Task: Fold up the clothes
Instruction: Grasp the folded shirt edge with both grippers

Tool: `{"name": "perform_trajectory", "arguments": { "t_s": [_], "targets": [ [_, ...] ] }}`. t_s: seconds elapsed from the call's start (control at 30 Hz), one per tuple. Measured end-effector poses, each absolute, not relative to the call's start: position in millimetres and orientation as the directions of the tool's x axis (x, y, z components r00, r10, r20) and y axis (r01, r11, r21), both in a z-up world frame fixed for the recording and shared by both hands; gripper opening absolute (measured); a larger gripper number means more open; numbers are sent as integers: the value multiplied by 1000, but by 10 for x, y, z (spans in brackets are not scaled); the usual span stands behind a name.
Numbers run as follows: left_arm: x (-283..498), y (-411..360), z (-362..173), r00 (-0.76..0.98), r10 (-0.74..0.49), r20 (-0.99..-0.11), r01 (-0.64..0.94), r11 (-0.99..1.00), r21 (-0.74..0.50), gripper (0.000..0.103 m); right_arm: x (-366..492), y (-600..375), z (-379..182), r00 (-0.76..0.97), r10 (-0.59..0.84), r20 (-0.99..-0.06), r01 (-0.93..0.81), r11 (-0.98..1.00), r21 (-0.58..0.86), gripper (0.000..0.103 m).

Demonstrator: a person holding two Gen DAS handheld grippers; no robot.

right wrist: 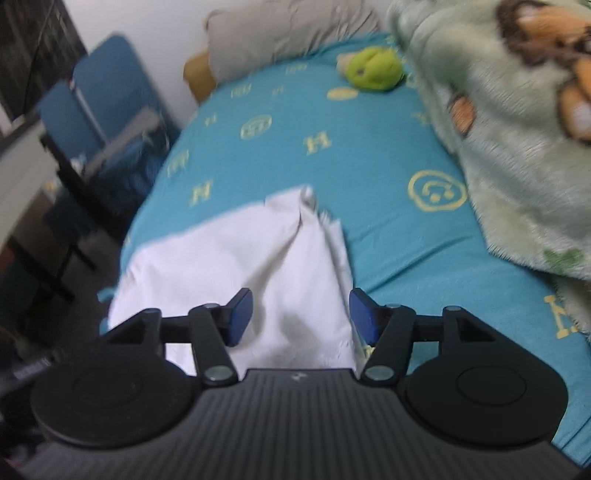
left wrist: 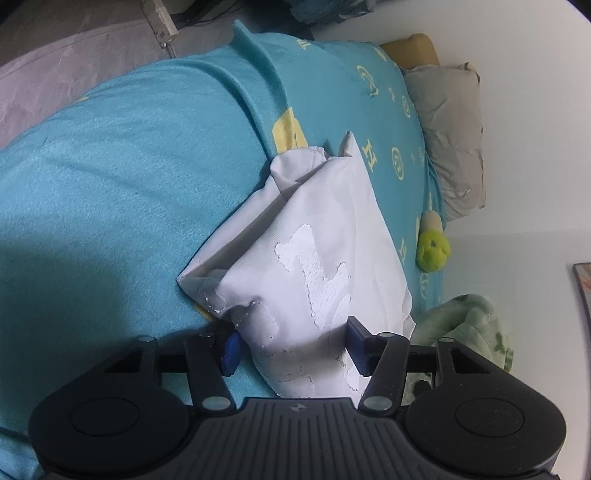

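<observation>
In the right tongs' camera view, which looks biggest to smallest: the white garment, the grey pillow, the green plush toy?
1. White garment, though it lies nearest the camera.
2. Grey pillow.
3. Green plush toy.

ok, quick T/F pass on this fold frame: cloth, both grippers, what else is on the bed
1. The white garment lies on a teal bedsheet. True.
2. The left gripper has its jaws fully shut with nothing between them. False: the jaws stand apart with the white garment bunched between the blue pads.
3. The right gripper is open above the garment. True: its pads stand apart, not pressing the cloth.
4. A red ball sits near the pillow. False: it is a yellow-green plush toy by the grey pillow.
5. A pale green fuzzy blanket lies on the bed in the right wrist view. True.
</observation>
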State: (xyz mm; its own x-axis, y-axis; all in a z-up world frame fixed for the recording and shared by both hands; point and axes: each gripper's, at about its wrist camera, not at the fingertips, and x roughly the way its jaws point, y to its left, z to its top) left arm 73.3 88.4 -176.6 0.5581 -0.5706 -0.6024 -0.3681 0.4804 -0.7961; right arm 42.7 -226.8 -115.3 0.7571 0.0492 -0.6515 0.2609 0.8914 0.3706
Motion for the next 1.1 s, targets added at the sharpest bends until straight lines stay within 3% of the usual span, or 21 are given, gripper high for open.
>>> {"name": "perform_trajectory", "arguments": {
  "t_s": [0.03,0.1,0.17,0.3,0.43,0.5,0.63,0.8,1.0,1.1],
  "targets": [
    [711,898,-1763,555,-576,-600,-372,473,-798,63,387,-2296,-1105,774,50,-632,262,883,390,85],
    [701,906,-1766,553,-587,-592,-378,456,-806,73,294,-2349,-995,820,52,-570,247,866,434,94],
    [707,903,-1762,554,-597,-580,-378,441,-814,80,244,-2404,-905,844,77,-531,226,847,481,93],
    [738,902,-1772,563,-594,-575,-386,426,-818,80,186,-2448,-896,844,131,-520,220,800,559,93],
    [751,940,-1791,587,-569,-576,-419,396,-817,70,162,-2471,-1023,808,171,-563,271,742,614,93],
    [765,959,-1829,592,-560,-580,-444,374,-814,58,135,-2516,-1090,801,217,-558,285,681,675,93],
    [796,918,-1818,592,-544,-595,-438,402,-804,49,120,-2530,-1336,759,368,-537,317,511,799,93],
    [796,832,-1676,616,-533,-579,-372,451,-811,29,137,-2337,-1808,667,566,-484,415,258,873,94],
    [757,790,-1528,661,-563,-497,-299,410,-862,21,150,-2226,-2078,683,567,-461,484,122,867,93],
    [757,769,-1509,668,-563,-486,-290,404,-867,21,127,-2317,-2078,713,481,-510,517,131,846,74]
  ]
}}
